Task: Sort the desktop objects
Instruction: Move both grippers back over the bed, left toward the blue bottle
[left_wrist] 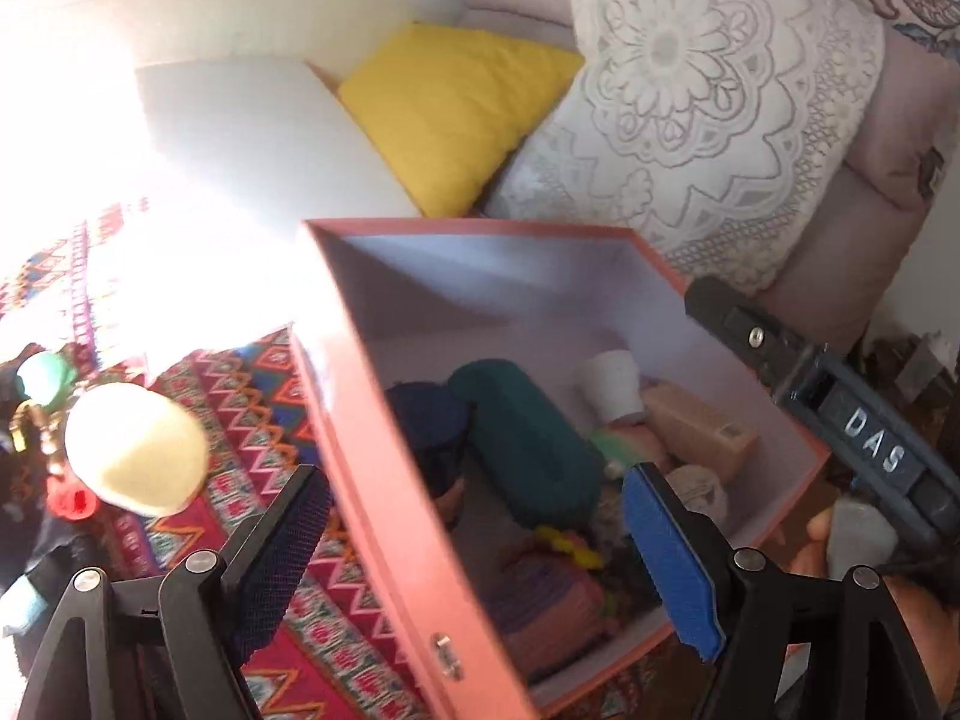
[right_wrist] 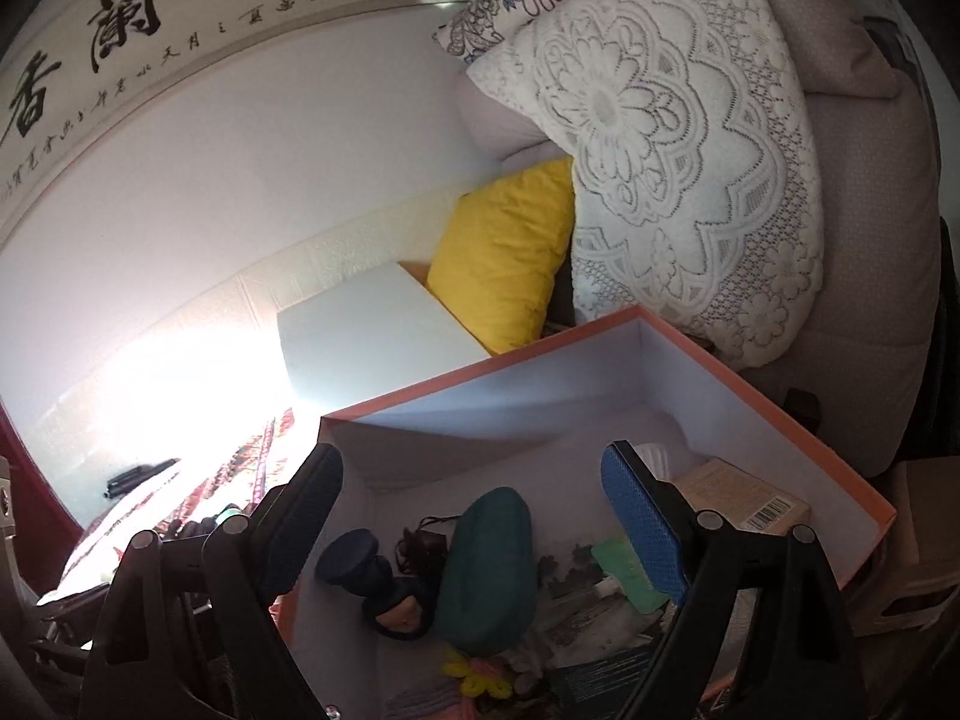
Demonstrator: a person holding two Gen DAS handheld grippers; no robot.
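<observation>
orange box: set on patterned cloth, already filled with sorted items. pale round object: left outside, beside box; best approached squarely. left gripper, right gripper: both spread, nothing held.

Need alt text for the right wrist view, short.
An open right gripper hovers empty over an orange-rimmed storage box holding a teal pouch, a cardboard carton, a yellow flower trinket and other small items. Behind the box are a yellow cushion, a lace pillow and a calligraphy scroll.
</observation>
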